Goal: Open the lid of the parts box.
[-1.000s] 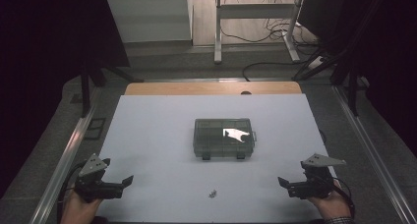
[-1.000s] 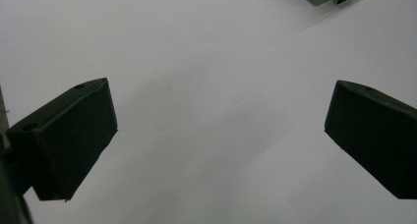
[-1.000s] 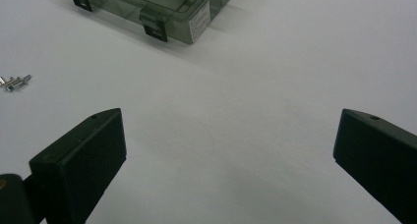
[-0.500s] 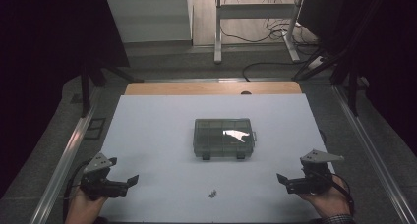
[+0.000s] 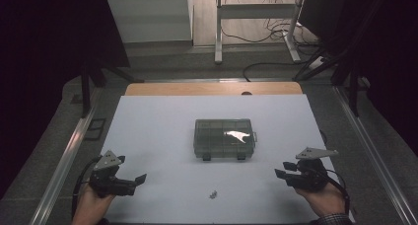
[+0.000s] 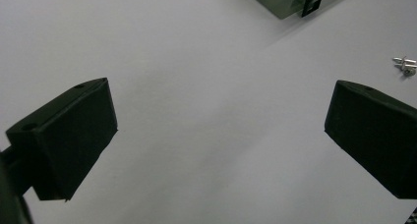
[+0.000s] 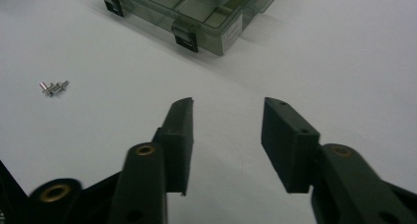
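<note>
1. Grippers are resting low over the near edge of the white table (image 5: 157, 131); we are holding the left gripper (image 5: 139, 178) at the near left corner and the right gripper (image 5: 279, 172) at the near right corner, each pointing inward toward the other.
2. We are keeping the left gripper's jaws spread wide in the left gripper view (image 6: 216, 135), with bare table surface between them and nothing gripped.
3. We are showing the right gripper (image 7: 227, 135) with its jaws partly drawn together; they have just been closing, a clear gap is remaining between the pads, and nothing is lying between them.
4. We are seeing the small metal screws (image 5: 213, 194) lying loose on the table between the two grippers, near the front edge and apart from both.
5. We are seeing the translucent grey compartment box (image 5: 224, 137) sitting at the table's centre, lid shut, its two black latches facing us, well beyond the screws.
6. We are seeing a wooden board (image 5: 212, 89) lying along the table's far edge.
</note>
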